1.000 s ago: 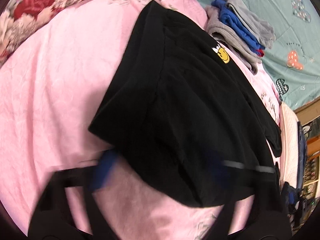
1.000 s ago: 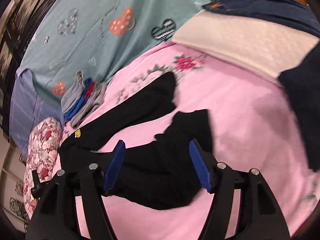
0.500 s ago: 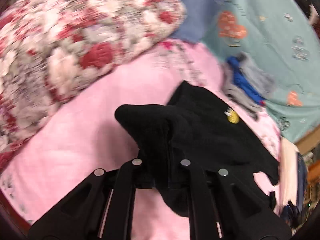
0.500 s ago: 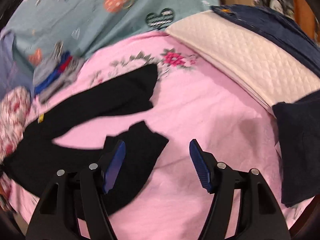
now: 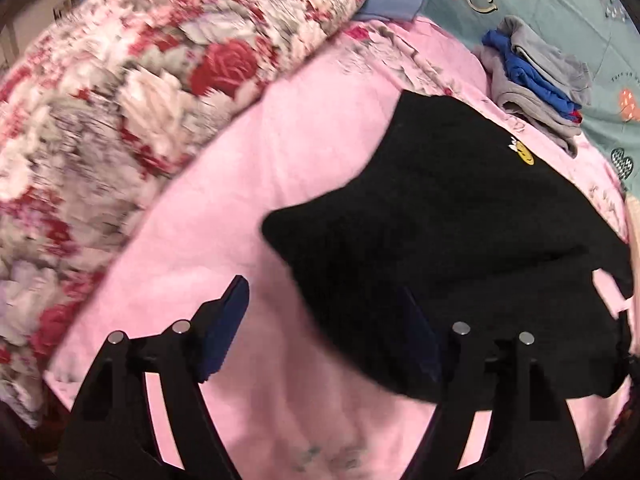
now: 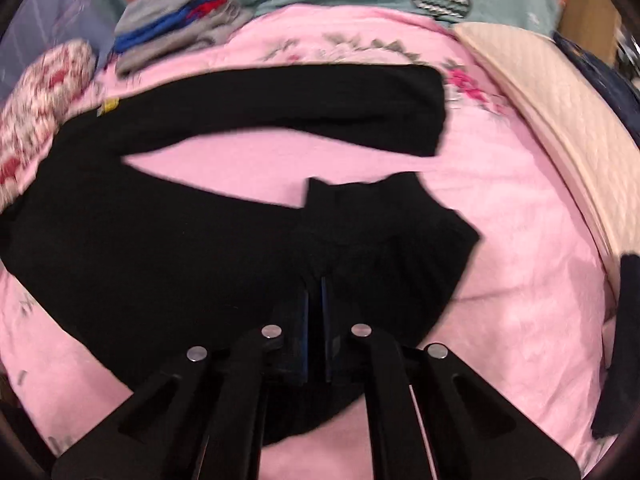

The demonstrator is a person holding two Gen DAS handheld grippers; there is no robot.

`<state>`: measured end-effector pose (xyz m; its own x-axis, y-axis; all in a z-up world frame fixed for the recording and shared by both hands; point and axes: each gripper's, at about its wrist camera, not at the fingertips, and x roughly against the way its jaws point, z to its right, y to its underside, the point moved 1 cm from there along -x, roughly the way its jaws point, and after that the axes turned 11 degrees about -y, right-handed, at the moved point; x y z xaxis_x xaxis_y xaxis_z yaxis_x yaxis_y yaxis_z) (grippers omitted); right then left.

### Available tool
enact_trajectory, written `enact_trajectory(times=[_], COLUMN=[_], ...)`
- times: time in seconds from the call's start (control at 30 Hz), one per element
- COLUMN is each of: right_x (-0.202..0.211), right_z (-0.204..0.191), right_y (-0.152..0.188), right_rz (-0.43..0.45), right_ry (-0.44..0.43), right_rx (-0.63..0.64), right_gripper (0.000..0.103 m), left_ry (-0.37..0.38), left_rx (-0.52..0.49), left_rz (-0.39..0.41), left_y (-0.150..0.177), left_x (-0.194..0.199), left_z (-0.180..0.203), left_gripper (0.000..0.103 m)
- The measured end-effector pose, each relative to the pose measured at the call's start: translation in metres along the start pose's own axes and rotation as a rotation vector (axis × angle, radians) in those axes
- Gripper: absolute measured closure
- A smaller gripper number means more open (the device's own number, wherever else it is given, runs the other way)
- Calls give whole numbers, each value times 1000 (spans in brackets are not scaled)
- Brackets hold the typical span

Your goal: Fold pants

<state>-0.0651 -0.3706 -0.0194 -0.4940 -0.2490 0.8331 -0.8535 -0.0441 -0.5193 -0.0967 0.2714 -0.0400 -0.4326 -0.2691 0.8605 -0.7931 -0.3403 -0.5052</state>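
Right wrist view: black pants (image 6: pixel 168 240) lie spread on the pink bed (image 6: pixel 528 264), legs running rightward, apart. The right claw (image 6: pixel 314 312) is pinched closed on the nearer leg's hem. The left claw (image 5: pixel 324 320) gapes empty beside the waistband.

Pants (image 6: pixel 168 240) lie spread across the bed (image 6: pixel 520 240), legs reaching toward the right. A stack of folded clothes (image 5: pixel 536 80) sits behind them near the far edge, and a pillow (image 5: pixel 140 100) lies to their left. What may be a folded blanket (image 6: pixel 560 112) rests along the bed's right side.
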Motion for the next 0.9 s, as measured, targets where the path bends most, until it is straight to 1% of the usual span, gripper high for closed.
enact_trajectory(times=[0.1,0.17,0.2,0.23,0.27,0.3,0.33,0.37,0.4,0.43,0.5,0.53,0.6,0.63,0.7,0.77,0.8,0.87,0.9], right_x=[45,77,89,99,113,128,140,145,145,139,111,86,47,21,-14,-39,-50,-70,-73], right_z=[32,68,87,107,128,145,159,165,168,167,159,155,149,148,150,157,160,165,162], right_y=[9,27,38,51,65,72,74,70,62,49,8,-17,-46,-64,-86,-95,-98,-105,-110], right_rz=[91,146,162,179,212,255,325,384,416,415,359,321,266,230,196,183,186,178,185], right_ry=[-46,-31,-26,-8,75,143,106,20,-57,-105,-157,-181,-250,-273,-276,-289,-303,-370,-391], right_rx=[-129,-262,-342,-436,-536,-610,-675,-705,-712,-696,-600,-550,-529,-525,-506,-514,-538,-586,-577], right_gripper=[98,98,79,66,52,50,50,50,49,48,47,46,46,46,46,46,46,47,60], left_ry=[7,4,8,19,27,34,39,50,63,70,89,104,118,114,103,87,79,57,51], left_rx=[39,59,60,53,43,28,14,-4,-28,-46,-82,-105,-143,-163,-190,-201,-203,-194,-185], left_rz=[10,30,37,44,51,58,62,68,76,81,89,91,92,91,83,75,71,55,45], left_y=[-2,-7,-9,-12,-14,-18,-22,-26,-29,-32,-38,-41,-43,-43,-42,-40,-40,-40,-42], left_x=[10,17,20,22,25,27,28,29,31,32,35,37,40,40,41,40,39,35,32], left_z=[-20,-25,-25,-22,-17,-9,-1,9,21,32,53,67,87,97,110,115,115,115,115], left_gripper=[25,24,23,22,22,22,21,20,20,19,18,18,17,17,17,17,17,16,16])
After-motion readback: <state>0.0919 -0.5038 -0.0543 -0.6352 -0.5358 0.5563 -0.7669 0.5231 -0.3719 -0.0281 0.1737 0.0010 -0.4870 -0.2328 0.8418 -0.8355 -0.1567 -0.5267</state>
